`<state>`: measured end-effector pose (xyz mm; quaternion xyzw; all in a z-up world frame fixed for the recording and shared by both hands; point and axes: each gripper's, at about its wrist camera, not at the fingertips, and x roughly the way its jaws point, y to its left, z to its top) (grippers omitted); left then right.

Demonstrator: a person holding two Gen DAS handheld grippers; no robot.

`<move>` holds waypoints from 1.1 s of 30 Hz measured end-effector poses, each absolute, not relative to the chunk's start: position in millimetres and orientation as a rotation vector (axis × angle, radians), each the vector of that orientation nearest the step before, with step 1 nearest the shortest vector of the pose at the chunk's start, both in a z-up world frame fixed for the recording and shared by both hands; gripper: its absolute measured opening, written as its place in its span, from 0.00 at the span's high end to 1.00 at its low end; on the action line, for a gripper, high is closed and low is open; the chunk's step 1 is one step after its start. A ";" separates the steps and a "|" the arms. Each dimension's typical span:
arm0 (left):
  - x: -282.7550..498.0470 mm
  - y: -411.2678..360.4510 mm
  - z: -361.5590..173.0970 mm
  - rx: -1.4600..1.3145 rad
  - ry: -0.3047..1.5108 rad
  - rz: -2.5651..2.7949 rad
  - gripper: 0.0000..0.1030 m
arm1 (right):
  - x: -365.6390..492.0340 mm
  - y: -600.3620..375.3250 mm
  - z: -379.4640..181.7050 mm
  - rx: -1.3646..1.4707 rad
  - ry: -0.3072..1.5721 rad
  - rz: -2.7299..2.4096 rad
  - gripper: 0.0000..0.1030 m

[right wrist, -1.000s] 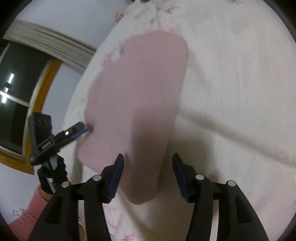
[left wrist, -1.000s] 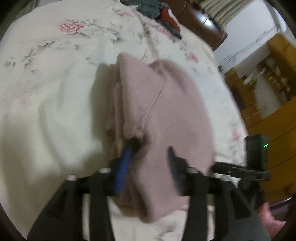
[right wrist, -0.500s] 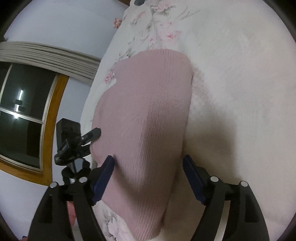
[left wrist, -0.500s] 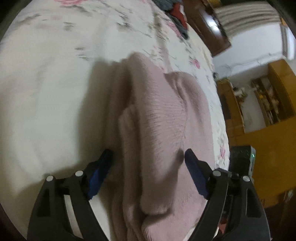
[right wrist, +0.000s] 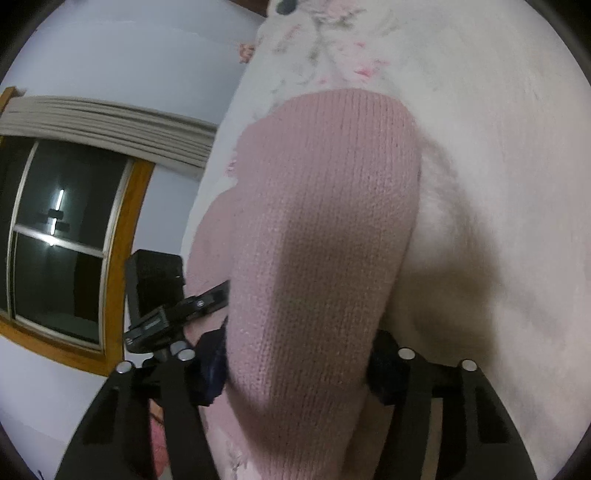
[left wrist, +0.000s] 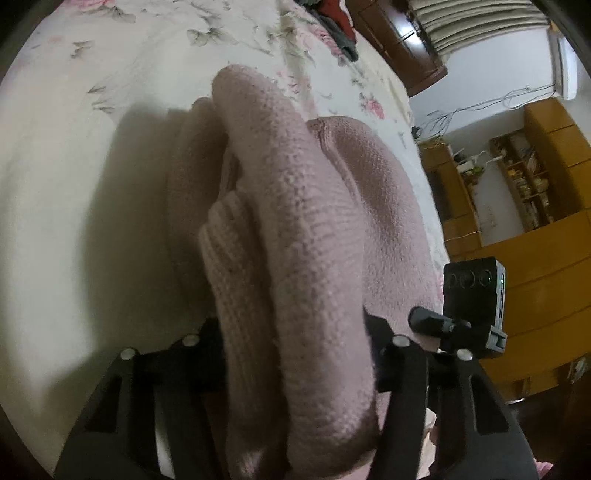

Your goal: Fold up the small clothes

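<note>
A folded pink knit sweater (left wrist: 303,236) lies on a bed, bunched into a long roll that runs away from the cameras, its ribbed cuff (left wrist: 229,251) tucked against the near left side in the left wrist view. The left gripper (left wrist: 295,354) straddles the near end of the roll, its black fingers (left wrist: 384,354) spread wide on either side with the wool filling the gap between them; the jaws look released rather than clenched, though the knit hides the fingertips. The right gripper (right wrist: 295,362) sits the same way at the other end of the garment, jaws wide apart around the smooth folded face (right wrist: 325,229), a blue pad (right wrist: 212,369) just showing at the left finger. In each view the opposite gripper's camera block (left wrist: 472,295) shows just beyond the sweater's side edge. The sweater's far rounded edge rests on the floral bedspread (left wrist: 110,74), which lies bare and pale to the left in the left wrist view and to the right in the right wrist view (right wrist: 498,184), leaving broad open cloth on those sides. A dark heap of other clothes (left wrist: 340,26) sits well apart near the bed's far edge. Beyond the mattress edge stand wooden shelves (left wrist: 517,177) and a wooden cabinet (left wrist: 554,302); in the right wrist view a dark window (right wrist: 59,236) with a wooden frame and a rolled blind (right wrist: 103,125) faces the bed's other side.
</note>
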<state>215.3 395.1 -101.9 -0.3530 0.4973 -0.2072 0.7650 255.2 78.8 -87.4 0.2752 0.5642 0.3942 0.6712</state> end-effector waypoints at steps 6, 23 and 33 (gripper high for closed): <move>187.9 361.0 -66.0 -0.864 1.009 -0.549 0.51 | 226.6 31.6 -42.1 0.649 1.226 0.932 0.43; 92.8 168.3 -52.9 -0.870 1.128 -0.717 0.51 | 82.8 -164.5 -4.4 0.709 1.294 0.783 0.43; 82.4 146.6 -97.0 -0.779 1.152 -0.639 0.50 | 62.1 -167.2 -57.3 0.653 1.315 0.680 0.41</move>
